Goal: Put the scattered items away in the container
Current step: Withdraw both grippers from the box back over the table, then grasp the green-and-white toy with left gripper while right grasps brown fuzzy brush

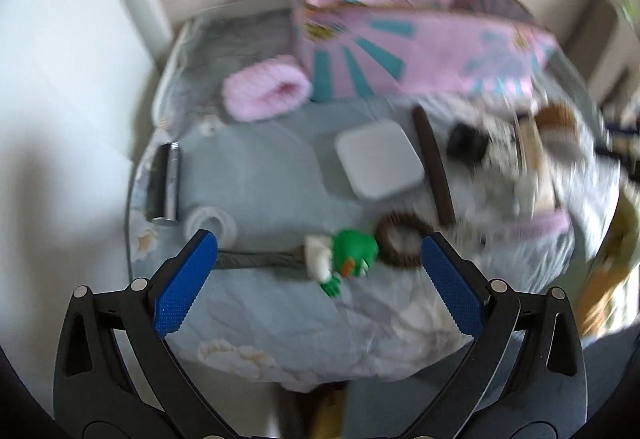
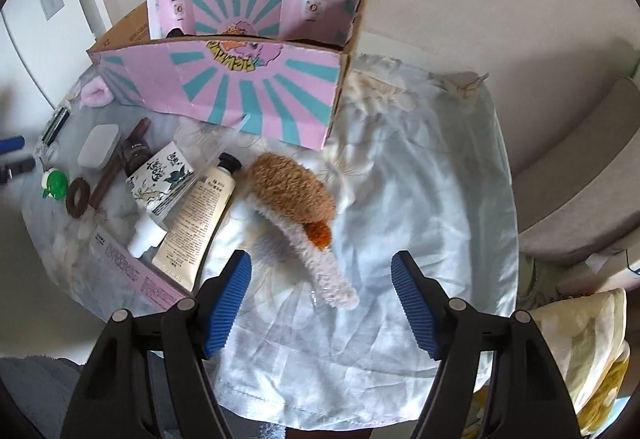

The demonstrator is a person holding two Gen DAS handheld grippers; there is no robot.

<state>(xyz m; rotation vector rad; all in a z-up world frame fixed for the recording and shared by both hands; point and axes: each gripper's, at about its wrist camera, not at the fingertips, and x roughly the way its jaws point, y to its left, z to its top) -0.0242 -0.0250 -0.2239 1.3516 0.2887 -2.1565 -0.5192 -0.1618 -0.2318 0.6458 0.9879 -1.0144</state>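
We saw soft, even daylight in both views, with no harsh glare and only faint shadows. The left wrist view was smeared by motion blur, worst toward its right side, where the things by the pink box [image 1: 420, 51] melted into streaks; the green toy [image 1: 352, 251] and white case [image 1: 378, 163] stayed readable but soft. The blue fingers [image 1: 186, 287] of the left hand-held gripper [image 1: 320, 279] were sharp. The right wrist view was crisp: print on the cream tube [image 2: 200, 215] showed clearly. A dim shadow lay along its left edge. Fisheye bending curved the cloth-covered worktop [image 2: 420, 199], and dark vignetting ringed both frames.
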